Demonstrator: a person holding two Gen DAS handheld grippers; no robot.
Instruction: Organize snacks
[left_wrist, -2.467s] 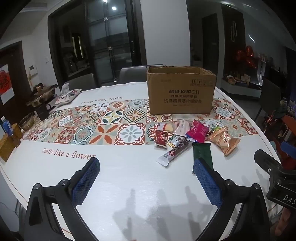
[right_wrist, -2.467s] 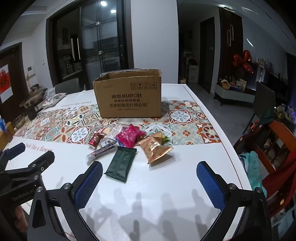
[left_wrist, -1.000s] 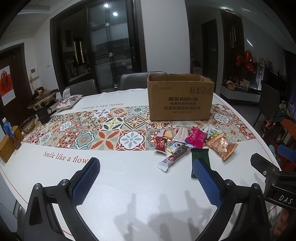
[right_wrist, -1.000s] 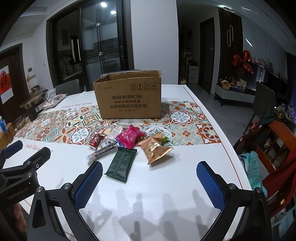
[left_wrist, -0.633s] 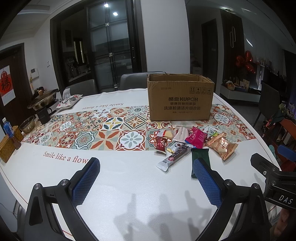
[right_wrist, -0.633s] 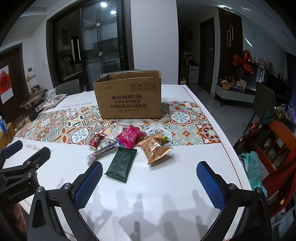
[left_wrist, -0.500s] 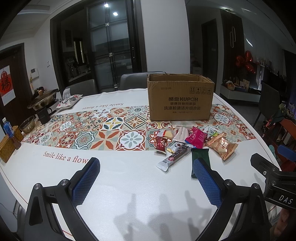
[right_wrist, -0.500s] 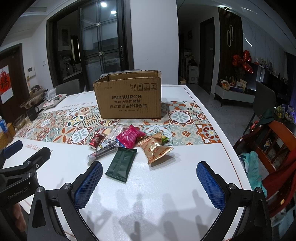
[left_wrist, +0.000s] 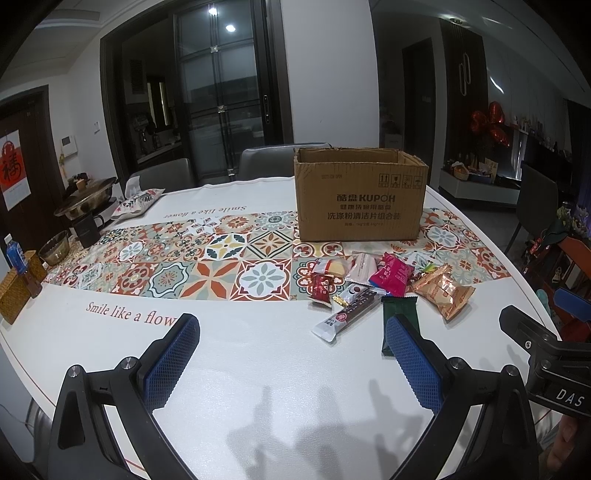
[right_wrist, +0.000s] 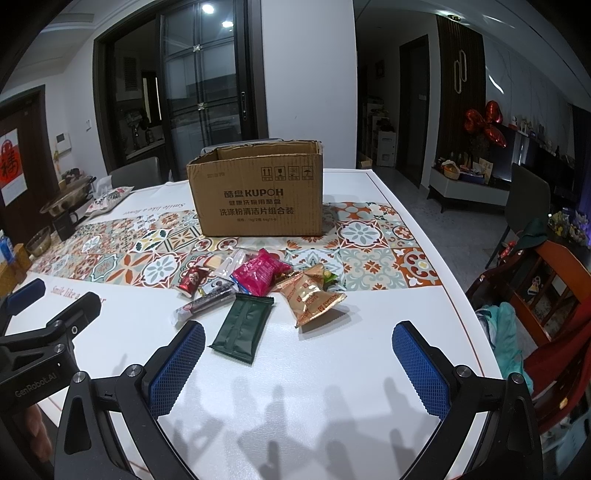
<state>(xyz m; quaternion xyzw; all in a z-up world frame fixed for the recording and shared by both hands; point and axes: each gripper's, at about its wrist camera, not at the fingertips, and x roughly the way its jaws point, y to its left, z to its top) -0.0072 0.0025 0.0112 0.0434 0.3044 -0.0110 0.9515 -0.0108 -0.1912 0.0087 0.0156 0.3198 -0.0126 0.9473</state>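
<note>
Both the left gripper (left_wrist: 291, 354) and the right gripper (right_wrist: 299, 363) hover with jaws spread wide and empty over the white table (right_wrist: 332, 369). The snack pile (right_wrist: 258, 284) lies at the right gripper's 12 o'clock, just before the open cardboard box (right_wrist: 258, 195); from the left gripper it sits near 1 o'clock.

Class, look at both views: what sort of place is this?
Most likely a home dining room: a large dining table with a tiled-pattern runner, upholstered chairs behind it, and a hotpot at its far end.
</note>
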